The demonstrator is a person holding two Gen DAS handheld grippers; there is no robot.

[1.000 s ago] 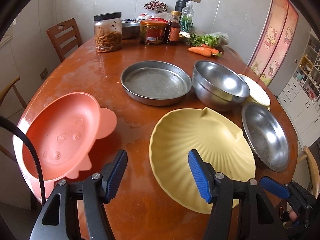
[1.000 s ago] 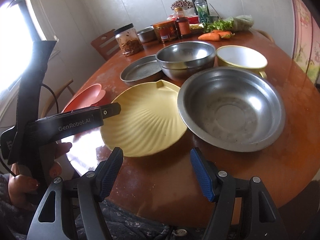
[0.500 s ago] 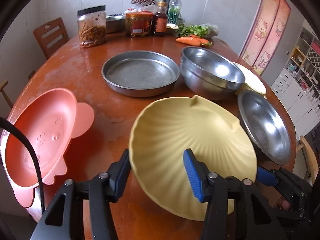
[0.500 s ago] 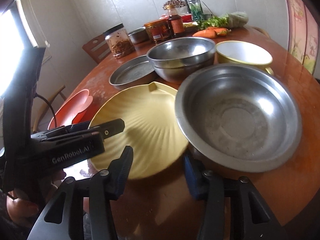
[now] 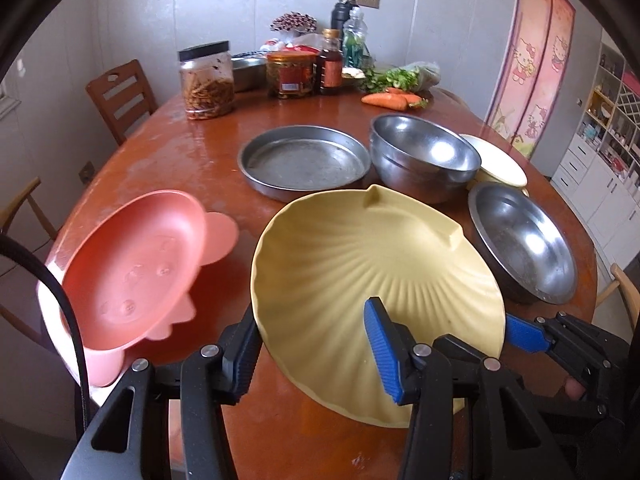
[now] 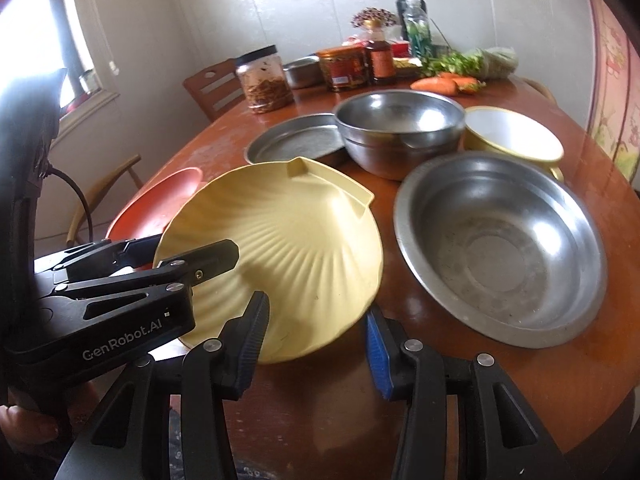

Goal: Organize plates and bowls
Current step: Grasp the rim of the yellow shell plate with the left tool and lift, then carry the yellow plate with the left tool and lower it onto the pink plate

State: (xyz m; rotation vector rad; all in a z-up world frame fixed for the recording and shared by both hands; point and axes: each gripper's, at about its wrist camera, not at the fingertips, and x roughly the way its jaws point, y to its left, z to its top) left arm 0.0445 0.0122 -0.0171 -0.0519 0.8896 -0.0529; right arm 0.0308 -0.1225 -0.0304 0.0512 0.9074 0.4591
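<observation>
Daylight scene, fairly bright overall. In the right wrist view the window [image 6: 76, 52] at upper left is blown out white, with flare washing the nearby wall. Glare patches sit on the steel basin [image 6: 500, 248] and the glossy table [image 5: 192, 168]. The left gripper's finger casts a soft shadow on the yellow shell plate [image 6: 296, 240]. Heavy fisheye bend in both views, with black vignette corners. The pink dish [image 5: 132, 272] is slightly motion-blurred. Centre is sharp; far shelves at right edge are soft.
</observation>
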